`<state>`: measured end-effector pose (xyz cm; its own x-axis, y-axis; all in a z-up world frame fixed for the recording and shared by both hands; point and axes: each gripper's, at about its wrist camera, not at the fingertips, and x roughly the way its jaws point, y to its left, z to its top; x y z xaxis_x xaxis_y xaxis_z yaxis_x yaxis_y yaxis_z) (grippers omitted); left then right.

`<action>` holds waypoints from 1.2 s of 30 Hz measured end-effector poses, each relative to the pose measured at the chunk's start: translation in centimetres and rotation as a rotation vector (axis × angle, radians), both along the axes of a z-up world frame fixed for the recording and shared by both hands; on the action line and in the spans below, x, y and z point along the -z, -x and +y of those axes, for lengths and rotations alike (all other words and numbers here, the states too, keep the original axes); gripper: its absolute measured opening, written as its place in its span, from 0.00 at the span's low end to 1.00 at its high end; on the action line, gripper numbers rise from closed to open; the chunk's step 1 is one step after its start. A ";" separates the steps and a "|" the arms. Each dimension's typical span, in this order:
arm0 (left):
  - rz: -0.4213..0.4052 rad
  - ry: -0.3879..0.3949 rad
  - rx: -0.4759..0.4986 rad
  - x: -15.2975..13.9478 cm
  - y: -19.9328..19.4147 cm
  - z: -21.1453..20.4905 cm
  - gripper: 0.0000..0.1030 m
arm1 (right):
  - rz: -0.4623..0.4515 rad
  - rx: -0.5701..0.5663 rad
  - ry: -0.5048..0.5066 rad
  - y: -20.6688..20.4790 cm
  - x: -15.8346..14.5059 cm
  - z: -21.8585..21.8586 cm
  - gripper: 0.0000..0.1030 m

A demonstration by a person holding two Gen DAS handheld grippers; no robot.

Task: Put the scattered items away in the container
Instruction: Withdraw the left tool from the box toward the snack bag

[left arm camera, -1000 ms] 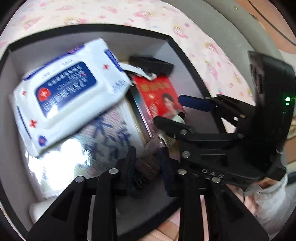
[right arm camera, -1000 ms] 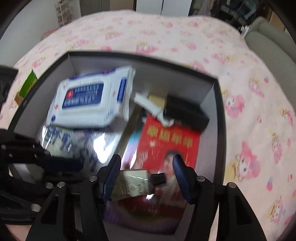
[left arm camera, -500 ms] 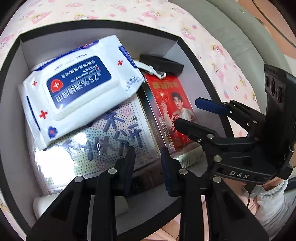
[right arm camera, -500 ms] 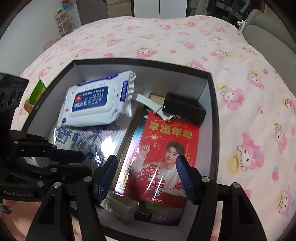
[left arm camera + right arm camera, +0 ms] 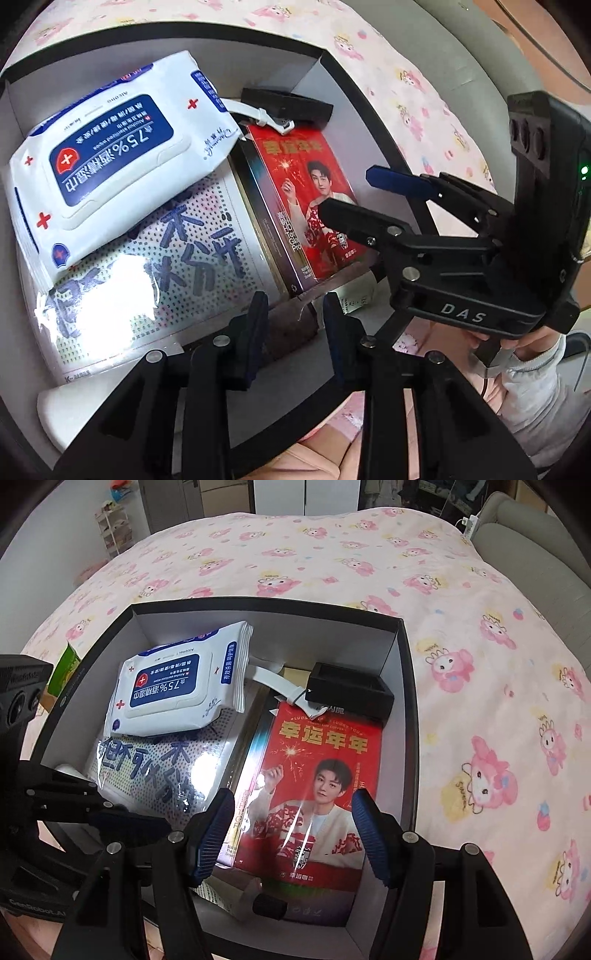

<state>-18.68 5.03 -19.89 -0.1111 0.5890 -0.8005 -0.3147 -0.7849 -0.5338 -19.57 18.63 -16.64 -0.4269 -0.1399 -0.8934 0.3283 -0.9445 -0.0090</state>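
A black box (image 5: 408, 686) with a white lining sits on a pink bedspread. Inside lie a white and blue wipes pack (image 5: 173, 686), a dotted plastic bag (image 5: 155, 775), a red box with a man's picture (image 5: 317, 786), a small black box (image 5: 351, 694) and a brown bottle with a black cap (image 5: 251, 897) at the near wall. My left gripper (image 5: 293, 328) is open above the bottle (image 5: 291, 328), apart from it. My right gripper (image 5: 295, 834) is open and empty above the red box (image 5: 310, 199).
A white object (image 5: 110, 406) lies in the near left corner of the box. A green packet (image 5: 64, 668) lies on the bedspread (image 5: 480, 664) left of the box. A grey sofa (image 5: 535, 542) stands at the far right.
The bottle has been let go and now lies in the box. Both grippers have lifted and drawn back from it, and the right gripper has opened wider.
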 end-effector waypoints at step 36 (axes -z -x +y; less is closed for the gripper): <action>0.249 0.290 -0.607 -9.0 -4.7 -19.4 0.37 | 0.120 -0.183 0.100 -3.2 -8.3 -14.6 0.64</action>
<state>-13.97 -14.35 -10.86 -0.5513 0.1332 -0.8236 0.1367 -0.9594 -0.2467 -16.36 4.04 -8.35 -0.4887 -0.3100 -0.8155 0.4959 -0.8678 0.0327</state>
